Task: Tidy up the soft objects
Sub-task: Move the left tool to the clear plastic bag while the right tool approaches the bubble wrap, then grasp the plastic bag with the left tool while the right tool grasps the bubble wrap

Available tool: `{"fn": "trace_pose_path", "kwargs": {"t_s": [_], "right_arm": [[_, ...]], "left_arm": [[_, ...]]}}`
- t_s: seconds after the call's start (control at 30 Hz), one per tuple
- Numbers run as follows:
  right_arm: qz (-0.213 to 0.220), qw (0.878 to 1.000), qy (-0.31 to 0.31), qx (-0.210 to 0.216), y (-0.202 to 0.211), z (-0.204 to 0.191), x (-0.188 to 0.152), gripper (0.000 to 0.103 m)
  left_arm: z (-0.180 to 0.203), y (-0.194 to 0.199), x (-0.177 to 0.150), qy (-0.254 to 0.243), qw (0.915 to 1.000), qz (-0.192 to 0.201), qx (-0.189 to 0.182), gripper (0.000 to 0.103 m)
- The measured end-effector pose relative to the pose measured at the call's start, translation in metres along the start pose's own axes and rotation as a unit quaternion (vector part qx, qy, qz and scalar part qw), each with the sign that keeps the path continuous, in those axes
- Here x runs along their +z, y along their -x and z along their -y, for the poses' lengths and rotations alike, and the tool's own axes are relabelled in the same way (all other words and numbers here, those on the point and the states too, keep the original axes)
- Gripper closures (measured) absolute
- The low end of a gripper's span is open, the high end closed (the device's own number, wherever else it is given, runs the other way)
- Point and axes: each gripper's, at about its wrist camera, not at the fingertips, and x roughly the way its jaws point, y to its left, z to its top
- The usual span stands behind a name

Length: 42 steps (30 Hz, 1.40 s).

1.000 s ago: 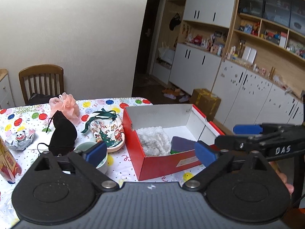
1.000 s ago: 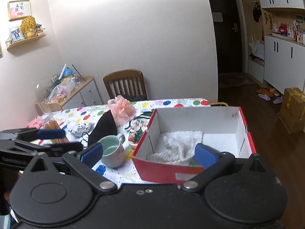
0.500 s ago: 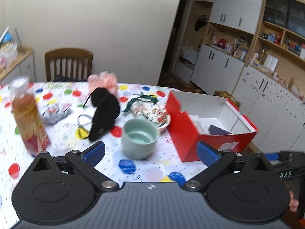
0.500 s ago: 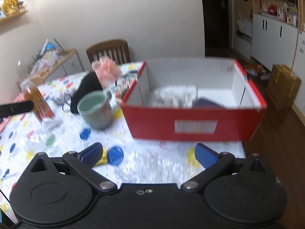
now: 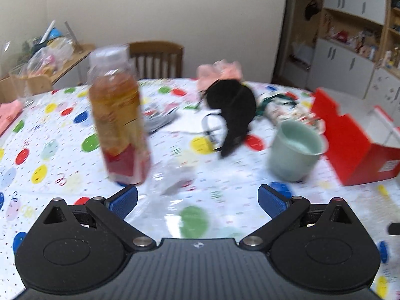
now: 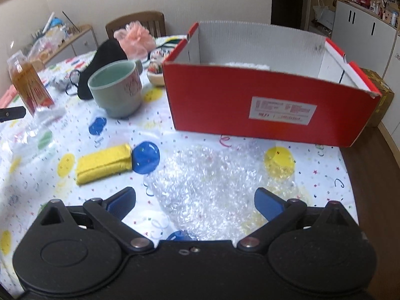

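A red box (image 6: 270,105) stands on the right of the table, also in the left wrist view (image 5: 350,147); white soft cloth barely shows inside. A bubble wrap sheet (image 6: 212,187) lies in front of it, just ahead of my open, empty right gripper (image 6: 195,202). A yellow sponge (image 6: 103,163) lies to its left. A black face mask (image 5: 235,110) and a pink mesh puff (image 5: 220,71) lie at the back. My left gripper (image 5: 197,201) is open and empty, low over the table before crumpled clear plastic (image 5: 172,177).
A juice bottle (image 5: 117,130) stands close ahead of the left gripper. A green mug (image 5: 295,147) stands beside the box. A printed bowl with green ribbon (image 5: 287,110) lies behind it. A wooden chair (image 5: 156,58) stands at the far side. The table edge (image 6: 350,170) is at the right.
Both grippers have dropped low towards the table. The left one swung left, bringing the bottle close ahead. The right one pulled back, so the bubble wrap and yellow sponge came into view.
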Motion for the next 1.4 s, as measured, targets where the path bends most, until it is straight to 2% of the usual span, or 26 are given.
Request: {"fn": "trace_pose_path", "kwargs": {"t_s": [0.33, 0.47, 0.6, 0.77, 0.83, 1.0, 1.07, 1.17, 1.27, 1.4], "right_arm": [[-0.032, 0.999, -0.002, -0.018, -0.021, 0.001, -0.006, 0.013], [-0.045, 0.999, -0.001, -0.027, -0.027, 0.003, -0.008, 0.018], [-0.048, 0.998, -0.003, -0.029, -0.029, 0.003, -0.008, 0.018], [-0.048, 0.998, -0.003, -0.035, -0.029, 0.004, -0.009, 0.023], [-0.048, 0.998, -0.002, -0.038, -0.029, 0.004, -0.009, 0.024], [-0.049, 0.998, 0.0, -0.051, -0.028, 0.002, -0.009, 0.031], [-0.047, 0.997, -0.006, -0.057, -0.026, 0.004, -0.009, 0.039], [-0.045, 0.997, -0.013, -0.065, -0.024, 0.006, -0.009, 0.048], [-0.043, 0.996, -0.016, -0.071, -0.022, 0.007, -0.009, 0.057], [-0.041, 0.996, -0.02, -0.074, -0.018, 0.008, -0.01, 0.07]], "left_arm": [[-0.043, -0.053, -0.002, 0.04, 0.9974, -0.041, 0.045, 0.001], [-0.056, -0.071, -0.003, 0.084, 0.9933, -0.062, 0.05, 0.001], [-0.057, -0.079, -0.004, 0.08, 0.9936, -0.063, 0.05, 0.003], [-0.059, -0.084, -0.006, 0.084, 0.9931, -0.068, 0.046, 0.019], [-0.061, -0.086, -0.006, 0.091, 0.9924, -0.07, 0.046, 0.021], [-0.062, -0.087, -0.007, 0.088, 0.992, -0.069, 0.058, 0.039], [-0.06, -0.087, -0.007, 0.084, 0.9921, -0.069, 0.063, 0.051], [-0.059, -0.086, -0.006, 0.079, 0.9924, -0.069, 0.065, 0.061], [-0.058, -0.083, -0.007, 0.082, 0.9926, -0.067, 0.06, 0.066], [-0.055, -0.077, -0.008, 0.083, 0.9932, -0.06, 0.056, 0.067]]}}
